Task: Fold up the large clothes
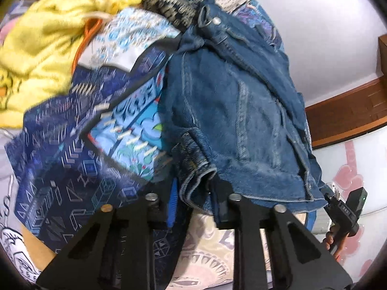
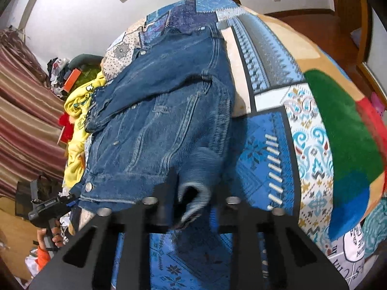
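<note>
Grasp step: my left hand-held gripper pinches the denim jacket cuff, right hand-held gripper pinches the other cuff. Next, I judge: lift both, fold sleeves across the bed.

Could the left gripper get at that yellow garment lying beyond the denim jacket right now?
Probably not yet. The left gripper is shut on the denim jacket's cuff, so it is occupied. The yellow garment lies uncovered past the patterned blanket; it would have to let go first.
</note>
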